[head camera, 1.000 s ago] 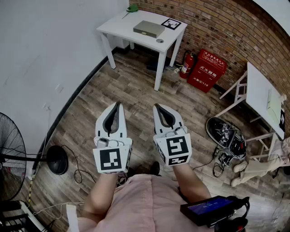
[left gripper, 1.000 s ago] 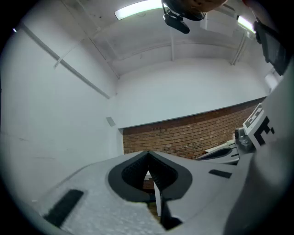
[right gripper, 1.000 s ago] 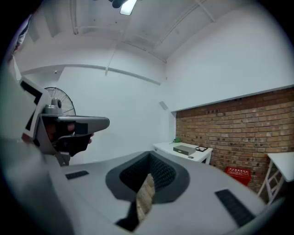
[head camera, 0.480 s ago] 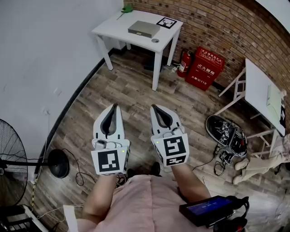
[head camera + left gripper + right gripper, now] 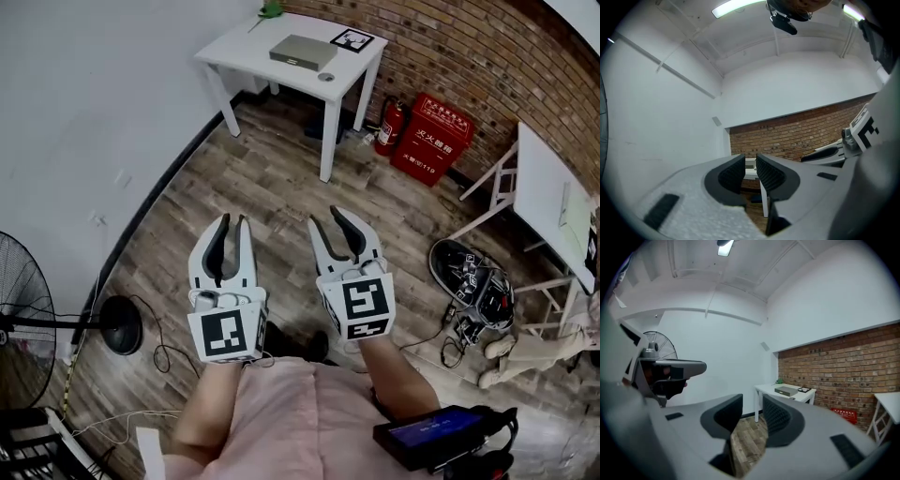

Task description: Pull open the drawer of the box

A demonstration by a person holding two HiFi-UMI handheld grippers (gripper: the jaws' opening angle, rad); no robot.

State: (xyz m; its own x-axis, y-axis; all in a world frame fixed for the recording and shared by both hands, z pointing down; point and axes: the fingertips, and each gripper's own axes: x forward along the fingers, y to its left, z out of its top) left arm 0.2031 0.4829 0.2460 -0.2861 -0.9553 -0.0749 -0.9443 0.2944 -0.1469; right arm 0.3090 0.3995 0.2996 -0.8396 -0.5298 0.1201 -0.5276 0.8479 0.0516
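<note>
Since a second ago the jaws have been parted: the left tongs (image 5: 232,225) are held slightly apart, the right tongs (image 5: 325,217) are opening, and nothing is gripped. The box (image 5: 303,52) is seen on the desk (image 5: 239,58), well apart; the opening is probably made ready for its drawer.

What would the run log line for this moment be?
left gripper: open, empty | right gripper: jaws opening, nothing between them | box: on white table, far from both grippers, untouched
</note>
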